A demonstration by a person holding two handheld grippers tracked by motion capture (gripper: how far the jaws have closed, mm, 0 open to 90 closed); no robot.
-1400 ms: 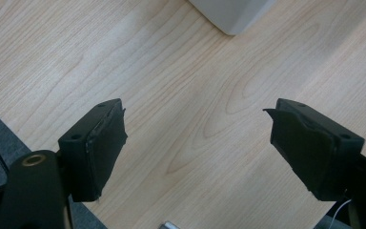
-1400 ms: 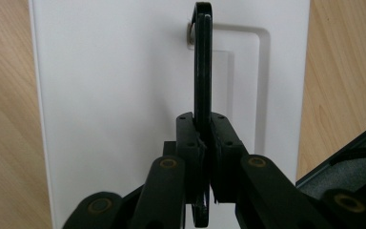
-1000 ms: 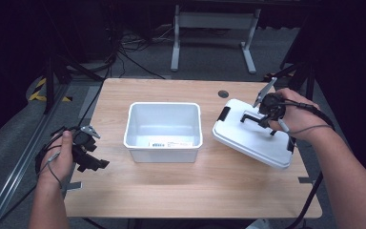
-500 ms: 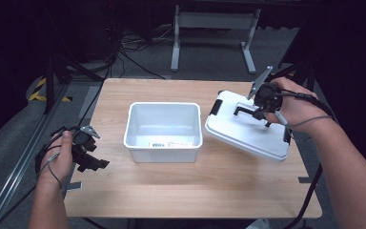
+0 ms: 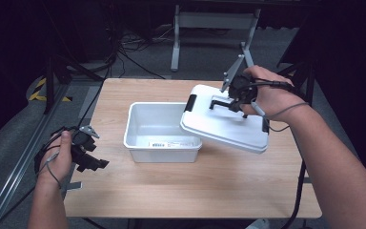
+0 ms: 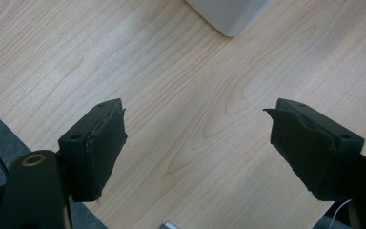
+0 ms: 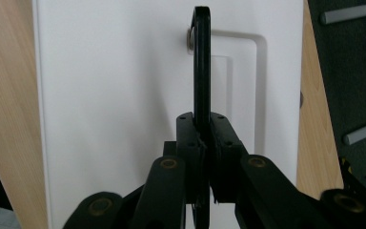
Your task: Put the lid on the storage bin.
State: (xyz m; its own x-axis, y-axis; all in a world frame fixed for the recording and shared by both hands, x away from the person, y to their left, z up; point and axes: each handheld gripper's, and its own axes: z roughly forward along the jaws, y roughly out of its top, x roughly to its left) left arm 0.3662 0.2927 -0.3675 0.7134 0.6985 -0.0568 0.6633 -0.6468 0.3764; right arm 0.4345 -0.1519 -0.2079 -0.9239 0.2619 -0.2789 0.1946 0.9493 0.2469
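Note:
A white open bin [image 5: 143, 138] stands at the middle of the wooden table [image 5: 195, 186]. A white lid [image 5: 219, 129] with black clasps hangs tilted in the air, its left edge over the bin's right rim. My right gripper [image 5: 233, 101] is shut on the lid's black handle [image 7: 201, 62], which stands upright between the pads [image 7: 201, 143] above the lid [image 7: 114, 95]. My left gripper [image 5: 93, 160] rests at the table's left edge, open; its jaws stand wide apart [image 6: 195, 143] over bare wood, with a corner of the bin [image 6: 228, 14] beyond them.
A metal stand [image 5: 209, 28] and loose cables [image 5: 119, 43] lie on the floor behind the table. A black and yellow marked rail [image 5: 43, 88] runs along the left side. The person's forearms enter from the bottom corners.
My right gripper has carried the lid up and to the left, from the table's right side to partly over the bin. The left gripper has stayed where it was.

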